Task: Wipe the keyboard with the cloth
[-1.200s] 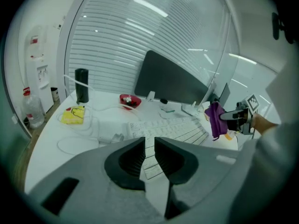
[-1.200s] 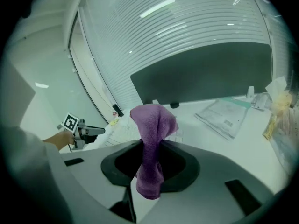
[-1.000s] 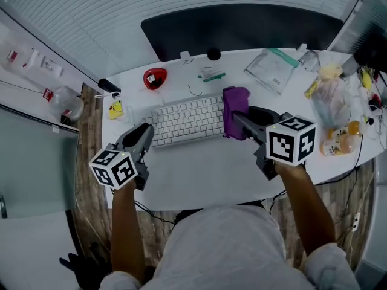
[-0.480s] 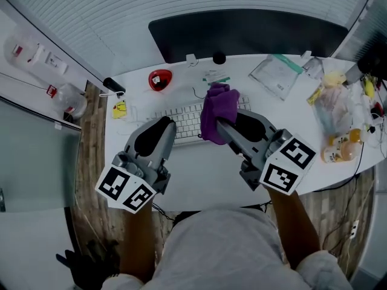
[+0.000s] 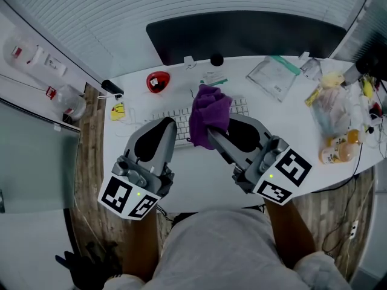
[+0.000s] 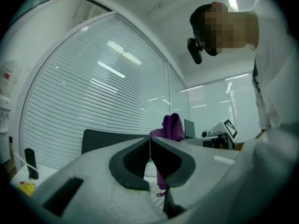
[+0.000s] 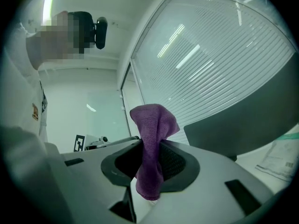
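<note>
Since the earlier frame both grippers have come up twd the head cam. The crumpled purple fabric cloth [image 5: 208, 109] has left the right end of the flat white keyboard [image 5: 180, 118] and now hangs over its middle. Risk: the bunched cloth wipes only a narrow strip or snags keys, and the unheld keyboard may slide. Right gripper [image 5: 210, 129] pinches the cloth. Left gripper [image 5: 167, 123] has just been closing; jaws meet, nothing btwn.

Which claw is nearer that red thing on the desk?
Left. The left gripper, jaws just closed empty, is in front of the red thing; the right gripper, holding the cloth, farther right.
</note>
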`<move>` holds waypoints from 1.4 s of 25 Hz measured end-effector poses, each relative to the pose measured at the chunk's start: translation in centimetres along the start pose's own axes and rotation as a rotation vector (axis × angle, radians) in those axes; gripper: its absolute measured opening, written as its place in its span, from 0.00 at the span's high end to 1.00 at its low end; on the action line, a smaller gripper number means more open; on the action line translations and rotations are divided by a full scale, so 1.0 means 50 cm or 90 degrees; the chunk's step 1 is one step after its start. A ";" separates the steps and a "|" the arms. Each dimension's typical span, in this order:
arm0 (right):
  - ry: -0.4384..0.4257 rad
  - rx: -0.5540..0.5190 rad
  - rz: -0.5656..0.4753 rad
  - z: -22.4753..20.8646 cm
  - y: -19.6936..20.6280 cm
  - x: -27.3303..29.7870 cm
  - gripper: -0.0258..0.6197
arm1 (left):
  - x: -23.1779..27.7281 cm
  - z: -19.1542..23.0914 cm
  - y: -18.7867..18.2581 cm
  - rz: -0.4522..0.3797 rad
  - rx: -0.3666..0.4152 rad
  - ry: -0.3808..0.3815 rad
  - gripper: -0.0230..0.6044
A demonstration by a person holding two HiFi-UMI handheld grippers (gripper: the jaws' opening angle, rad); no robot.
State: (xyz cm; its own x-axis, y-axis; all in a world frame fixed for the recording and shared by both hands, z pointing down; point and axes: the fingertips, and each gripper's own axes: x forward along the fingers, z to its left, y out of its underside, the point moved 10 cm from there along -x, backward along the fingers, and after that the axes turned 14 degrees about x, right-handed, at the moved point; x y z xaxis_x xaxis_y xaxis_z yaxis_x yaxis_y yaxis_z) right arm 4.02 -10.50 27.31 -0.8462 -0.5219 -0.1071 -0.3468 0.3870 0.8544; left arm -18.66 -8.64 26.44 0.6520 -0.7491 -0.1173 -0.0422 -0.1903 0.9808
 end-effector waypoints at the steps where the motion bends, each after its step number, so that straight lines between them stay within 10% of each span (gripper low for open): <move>1: -0.002 -0.004 -0.001 0.001 0.000 0.000 0.83 | 0.001 -0.002 -0.001 -0.002 0.003 -0.001 0.93; 35: -0.037 -0.072 -0.004 0.047 0.026 -0.007 0.83 | -0.019 -0.030 -0.013 -0.021 0.024 0.005 0.94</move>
State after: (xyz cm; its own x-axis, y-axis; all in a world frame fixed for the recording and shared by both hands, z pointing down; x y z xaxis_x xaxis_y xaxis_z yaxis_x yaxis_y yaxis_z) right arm 2.92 -8.02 27.28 -0.8673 -0.4782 -0.1384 -0.3067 0.2944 0.9051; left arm -18.10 -6.84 26.15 0.6592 -0.7374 -0.1476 -0.0494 -0.2384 0.9699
